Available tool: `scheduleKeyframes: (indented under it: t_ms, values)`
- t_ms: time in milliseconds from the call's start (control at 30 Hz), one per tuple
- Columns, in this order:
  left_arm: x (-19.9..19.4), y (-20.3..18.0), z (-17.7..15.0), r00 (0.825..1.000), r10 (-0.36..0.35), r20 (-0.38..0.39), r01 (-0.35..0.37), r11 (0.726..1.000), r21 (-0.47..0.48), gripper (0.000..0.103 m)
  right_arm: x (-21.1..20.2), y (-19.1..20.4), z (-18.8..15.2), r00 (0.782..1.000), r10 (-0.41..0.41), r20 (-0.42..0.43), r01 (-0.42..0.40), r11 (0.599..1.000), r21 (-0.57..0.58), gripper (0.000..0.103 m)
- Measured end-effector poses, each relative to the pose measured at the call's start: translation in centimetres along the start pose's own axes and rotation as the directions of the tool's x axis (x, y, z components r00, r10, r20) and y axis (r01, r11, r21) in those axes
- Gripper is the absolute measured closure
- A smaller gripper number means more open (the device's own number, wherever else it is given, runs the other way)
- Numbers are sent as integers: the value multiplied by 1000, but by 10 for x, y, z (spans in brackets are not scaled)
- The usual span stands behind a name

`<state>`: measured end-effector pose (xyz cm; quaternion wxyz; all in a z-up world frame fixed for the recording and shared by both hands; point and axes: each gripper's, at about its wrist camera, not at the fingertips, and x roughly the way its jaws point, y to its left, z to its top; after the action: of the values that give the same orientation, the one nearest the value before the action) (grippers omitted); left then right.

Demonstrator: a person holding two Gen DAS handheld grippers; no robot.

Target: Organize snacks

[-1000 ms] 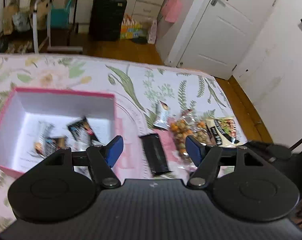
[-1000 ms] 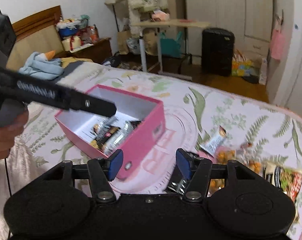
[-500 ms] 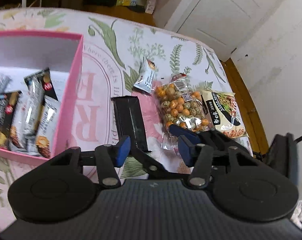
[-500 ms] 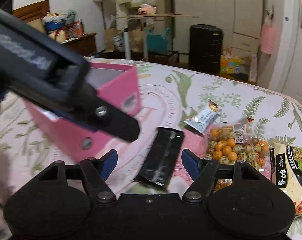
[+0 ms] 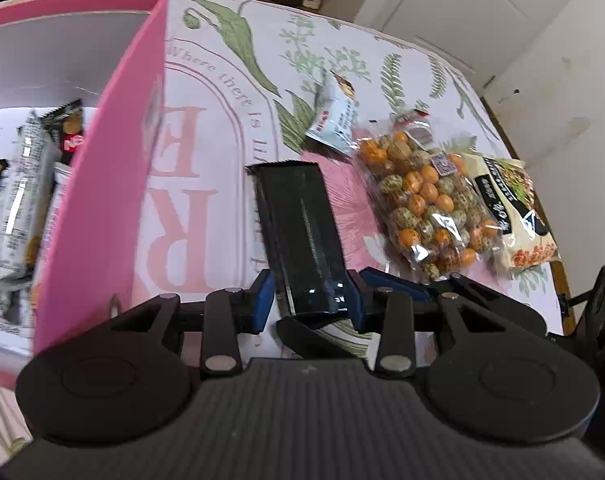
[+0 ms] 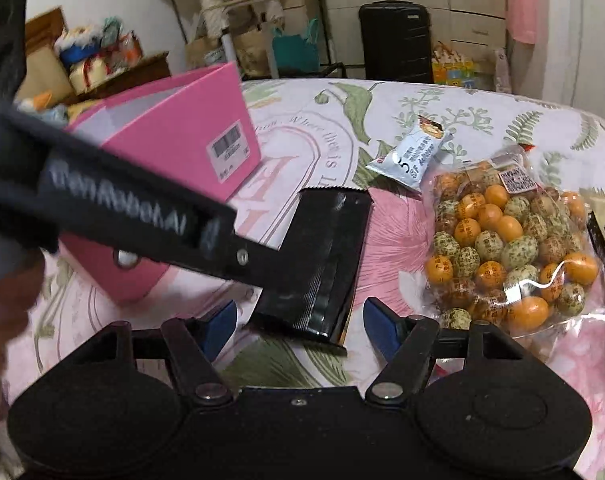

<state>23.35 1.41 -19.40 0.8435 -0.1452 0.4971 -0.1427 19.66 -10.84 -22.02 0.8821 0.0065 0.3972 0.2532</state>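
Black snack packet (image 5: pixel 302 236) on floral bedspread (image 5: pixel 262 60), beside pink box (image 5: pixel 114 184); left gripper (image 5: pixel 310 300) just closing, pads flanking packet's near end, contact unclear. Right-wrist view: right gripper (image 6: pixel 298 328) spread wide, w/ packet's (image 6: pixel 322 264) end between, untouched.

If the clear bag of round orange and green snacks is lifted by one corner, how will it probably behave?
The clear bag would probably sag, since its loose film holds many separate balls. The glossy film looks slippery. The balls may shift to the low end; whether they are fragile cannot be told.
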Motion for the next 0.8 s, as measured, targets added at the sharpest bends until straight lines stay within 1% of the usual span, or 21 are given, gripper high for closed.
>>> scheduleKeyframes:
  t_ms: [33,67,133,200,267,333,367,433,467,533,633,733,767,800]
  values:
    - [3,-1,-1,1000,-13,-9,13,1000,0,69,0,2,-1,1000,-8,-1,8,1000,-19,31]
    - [5,-1,-2,999,-26,-24,26,1000,1,72,1,4,-1,1000,-11,-3,11,999,-42,37]
    - [7,-4,-4,998,-49,-42,50,999,2,73,0,9,-1,1000,-1,-16,0,998,-58,43]
    - [6,-6,-5,995,-78,-63,77,997,-6,75,-1,9,2,999,9,-41,-11,999,-53,44]
    - [5,-6,-6,987,-125,-98,122,992,-41,75,-7,10,3,997,32,-64,-35,998,-50,45]
    - [2,-8,-6,981,-157,-115,150,986,-70,74,-15,12,4,997,25,-77,-30,997,-73,45]
    - [-1,-10,-5,980,-162,-112,155,986,-67,74,-20,14,3,996,18,-86,-25,996,-87,45]
    - [-7,-15,-6,988,-133,-81,130,991,-36,74,-28,15,3,992,-2,-122,-13,993,-120,45]
    - [-9,-16,-6,991,-115,-69,113,993,-23,72,-32,14,2,991,-8,-133,-10,991,-131,45]
    - [-7,-16,-6,993,-94,-67,92,995,-24,70,-37,10,1,990,-2,-142,-18,990,-140,44]
    - [2,-9,-8,992,-78,-97,73,996,-53,70,-36,2,3,992,10,-129,-23,995,-98,42]
    - [13,-4,-13,992,-54,-118,47,997,-62,73,-24,-4,5,991,12,-130,-17,999,-39,34]
    - [17,-3,-15,991,-45,-127,37,997,-63,72,-19,-5,5,992,11,-128,-15,999,-28,34]
    - [19,-3,-17,993,-24,-115,18,998,-53,72,-13,-4,5,992,11,-129,-15,1000,-28,33]
